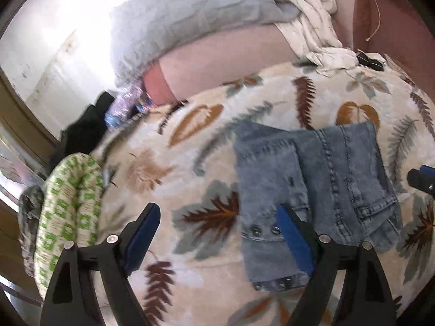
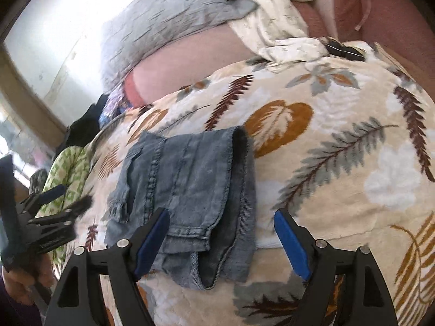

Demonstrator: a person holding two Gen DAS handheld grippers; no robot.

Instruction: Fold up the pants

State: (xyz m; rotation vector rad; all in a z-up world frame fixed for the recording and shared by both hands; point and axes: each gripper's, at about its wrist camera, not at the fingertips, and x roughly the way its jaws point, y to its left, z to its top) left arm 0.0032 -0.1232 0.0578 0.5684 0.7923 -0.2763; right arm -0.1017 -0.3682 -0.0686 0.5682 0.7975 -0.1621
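Light blue denim pants [image 1: 315, 187] lie folded into a compact bundle on the leaf-print blanket [image 1: 190, 141]. My left gripper [image 1: 217, 217] is open and empty, its right finger over the pants' left edge near the buttons. In the right wrist view the pants [image 2: 190, 184] lie just ahead of my right gripper [image 2: 221, 222], which is open and empty above their near right edge. The left gripper [image 2: 49, 212] shows at the left edge there, held in a hand. The right gripper's tip [image 1: 421, 179] shows at the right edge of the left wrist view.
A grey pillow [image 1: 185, 19] and a crumpled white leaf-print sheet [image 1: 312, 27] lie at the far side. A green-and-white patterned cloth [image 1: 68, 206] and dark clothes [image 1: 87, 130] sit at the left edge of the bed. A small black object [image 1: 369, 61] lies far right.
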